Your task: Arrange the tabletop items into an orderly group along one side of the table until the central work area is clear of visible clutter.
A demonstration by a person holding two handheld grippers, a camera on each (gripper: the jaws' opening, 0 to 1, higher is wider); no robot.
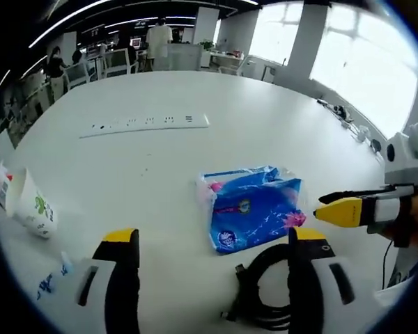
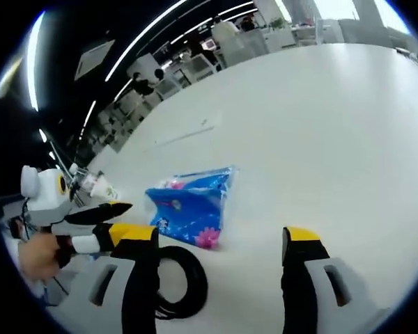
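A blue plastic tissue packet (image 1: 254,209) (image 2: 191,205) lies flat on the white table (image 1: 265,132) (image 2: 320,125). Just in front of it, toward me, sits a coiled black cable (image 1: 265,292) (image 2: 177,282). My left gripper (image 1: 214,236) is open, its jaws spread either side of the packet's near edge and above the table. My right gripper (image 2: 217,236) is also open, hovering right of the packet and cable. Each gripper shows side-on in the other's view: right gripper (image 1: 325,207), left gripper (image 2: 123,207). A white paper cup (image 1: 31,205) (image 2: 97,184) lies tipped over at the left.
A long white power strip (image 1: 146,124) (image 2: 188,130) lies farther back. Small wrappers (image 1: 52,282) rest near the cup, and plugs and cables (image 1: 345,115) sit at the table's right edge. Chairs, desks and people stand beyond the far edge.
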